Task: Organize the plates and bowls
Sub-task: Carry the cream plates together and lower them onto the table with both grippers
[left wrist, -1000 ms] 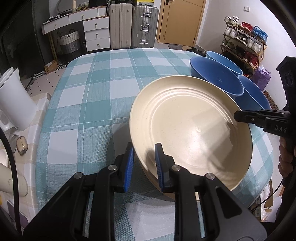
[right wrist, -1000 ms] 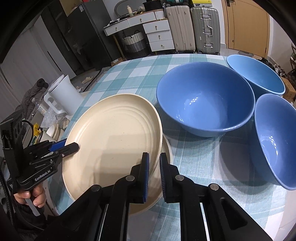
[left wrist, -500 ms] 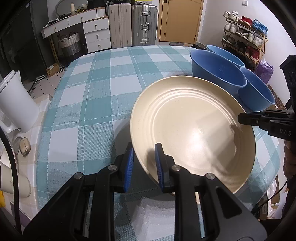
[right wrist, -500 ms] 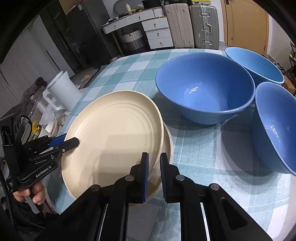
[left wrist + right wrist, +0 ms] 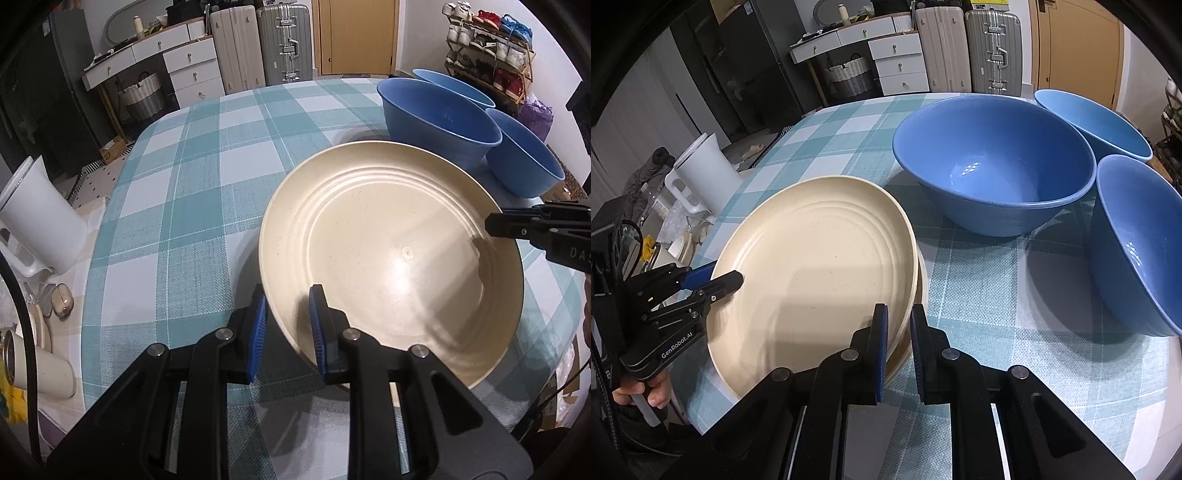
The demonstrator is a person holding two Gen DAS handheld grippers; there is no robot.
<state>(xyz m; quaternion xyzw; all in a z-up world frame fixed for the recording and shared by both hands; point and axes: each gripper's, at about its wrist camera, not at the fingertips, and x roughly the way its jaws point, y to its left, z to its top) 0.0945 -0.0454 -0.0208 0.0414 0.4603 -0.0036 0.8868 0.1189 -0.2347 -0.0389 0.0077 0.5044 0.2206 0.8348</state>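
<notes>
Now I hold a cream plate by opposite edges, one gripper in each hand. My left gripper is clamped on the near rim in the left wrist view, blue pads either side of the edge. My right gripper is clamped on the opposite rim, and its black tip shows at the right of that same view.

Over the last second the plate has come down a little and tipped flatter. A second ago its left side rode higher above the checked table; it now sits lower and closer to a second cream plate lying beneath it. In the right wrist view only a thin sliver of that lower plate shows past the held one. I cannot tell for certain whether the two rims touch yet, since the top plate hides the gap.

Three blue bowls stand on the table beyond, close together and not nested.

I judge the plates are nearly stacked. What remains is to settle the top plate squarely, let go with both grippers, then turn to the bowls.
</notes>
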